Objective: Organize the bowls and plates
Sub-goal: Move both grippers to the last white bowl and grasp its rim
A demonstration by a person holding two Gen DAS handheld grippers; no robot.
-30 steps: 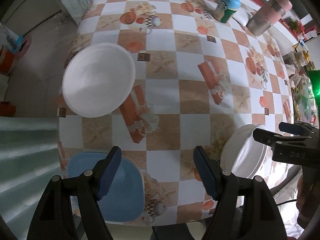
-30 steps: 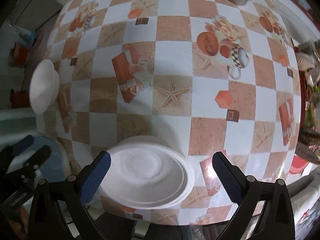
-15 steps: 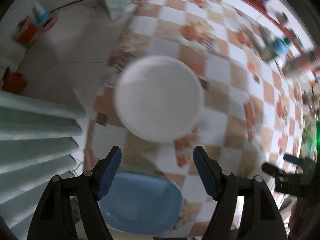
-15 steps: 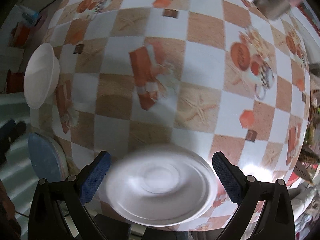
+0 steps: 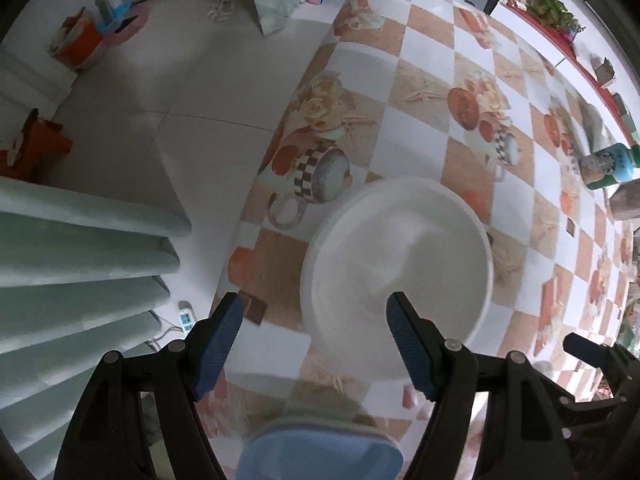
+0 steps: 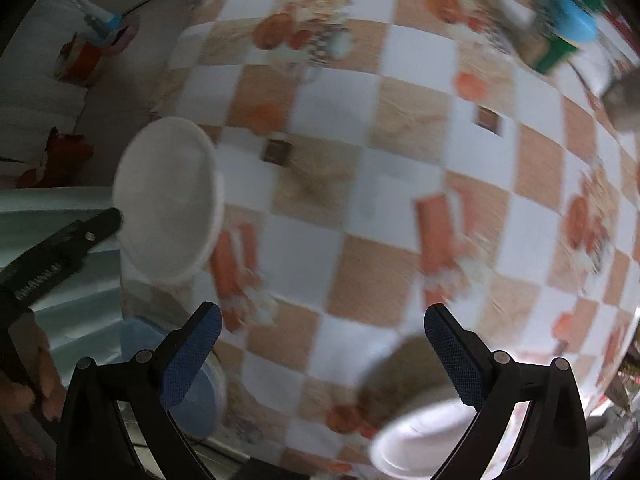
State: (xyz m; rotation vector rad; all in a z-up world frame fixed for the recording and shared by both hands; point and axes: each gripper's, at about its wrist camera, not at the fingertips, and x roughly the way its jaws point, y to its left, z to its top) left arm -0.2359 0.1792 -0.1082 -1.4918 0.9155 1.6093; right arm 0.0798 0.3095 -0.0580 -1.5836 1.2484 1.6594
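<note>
A white bowl point(image 5: 400, 276) sits near the table's left edge; in the left wrist view my left gripper point(image 5: 316, 344) hangs open above its near-left rim, one blue pad over the bowl, the other over the tablecloth. A blue plate point(image 5: 320, 456) lies just below it at the frame's bottom. In the right wrist view the same white bowl point(image 6: 168, 200) shows at left, the blue plate point(image 6: 192, 392) lies behind the left finger, and a white plate point(image 6: 424, 440) sits at the bottom right. My right gripper point(image 6: 320, 354) is open over bare checkered cloth, holding nothing.
A checkered tablecloth point(image 5: 472, 160) covers the table point(image 6: 360, 184), whose left edge drops to the floor. A green-and-blue bottle point(image 5: 608, 168) and a grey cup point(image 6: 624, 100) stand at the far right. Pale curtain folds point(image 5: 80, 264) hang at left. Orange and pink items point(image 5: 80, 40) sit on the floor.
My left gripper has swung left and sunk over the white bowl, which now looks larger and lower in view. My right gripper slid left off the white plate, which is now at bottom right.
</note>
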